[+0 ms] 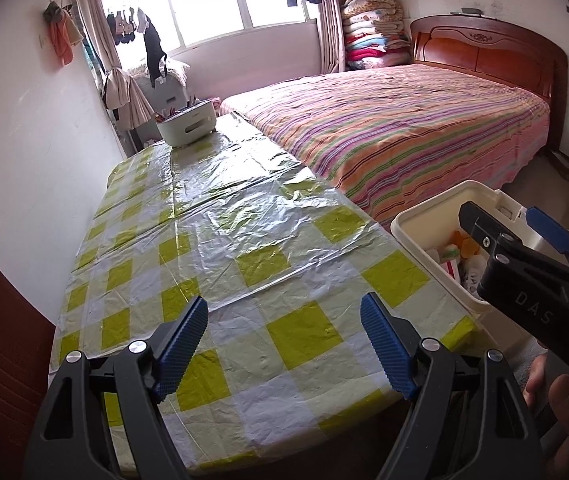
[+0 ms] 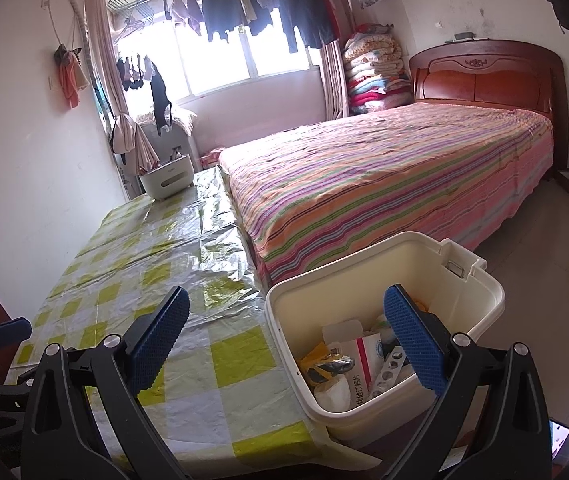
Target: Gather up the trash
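Observation:
A cream plastic bin (image 2: 480, 304) stands beside the table's right edge and holds several pieces of trash: a white and red medicine box (image 2: 358, 364), a blister pack (image 2: 390, 368), yellow and dark wrappers (image 2: 330, 364). My right gripper (image 2: 286, 336) hovers open above the bin's near left rim, with nothing between its fingers. My left gripper (image 1: 284, 340) is open and empty over the near end of the checked tablecloth (image 1: 220, 240). In the left wrist view the bin (image 1: 412, 216) shows at right, partly hidden by the right gripper's black body.
A green and white checked, shiny plastic cloth covers the long table (image 2: 132, 264). A small white caddy (image 2: 167, 181) stands at its far end. A striped bed (image 2: 384, 176) runs along the table's right side. A white wall is at left. A hand (image 1: 564, 412) holds the right gripper.

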Demonstrator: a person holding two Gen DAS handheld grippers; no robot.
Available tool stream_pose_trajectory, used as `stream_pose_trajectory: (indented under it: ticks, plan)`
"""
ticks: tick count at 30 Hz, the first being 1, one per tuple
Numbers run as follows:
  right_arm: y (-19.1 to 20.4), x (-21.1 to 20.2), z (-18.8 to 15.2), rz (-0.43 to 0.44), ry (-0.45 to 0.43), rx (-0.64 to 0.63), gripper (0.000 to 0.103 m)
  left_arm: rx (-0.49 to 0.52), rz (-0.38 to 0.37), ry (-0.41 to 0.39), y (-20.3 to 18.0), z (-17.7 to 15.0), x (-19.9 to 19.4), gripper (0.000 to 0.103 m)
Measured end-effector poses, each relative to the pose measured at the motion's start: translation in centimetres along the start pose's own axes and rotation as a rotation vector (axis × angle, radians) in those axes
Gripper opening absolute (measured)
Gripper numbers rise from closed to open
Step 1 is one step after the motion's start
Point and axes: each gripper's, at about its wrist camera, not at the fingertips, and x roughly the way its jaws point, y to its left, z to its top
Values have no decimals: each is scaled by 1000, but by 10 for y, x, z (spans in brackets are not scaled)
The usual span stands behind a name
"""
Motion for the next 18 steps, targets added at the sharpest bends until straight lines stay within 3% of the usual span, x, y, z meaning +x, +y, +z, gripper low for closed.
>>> stream_pose_trajectory:
  ticks: [12,14,18]
  plan:
    - [-4,1,3,-9,1,15,96,15,-34,13,-6,2,2,77]
    - [-5,2,3,-8,1,18,96,18,-29,10,-7,2,2,83]
    - [-6,6,2,-8,7,24,96,26,-31,9,-10,2,2,84]
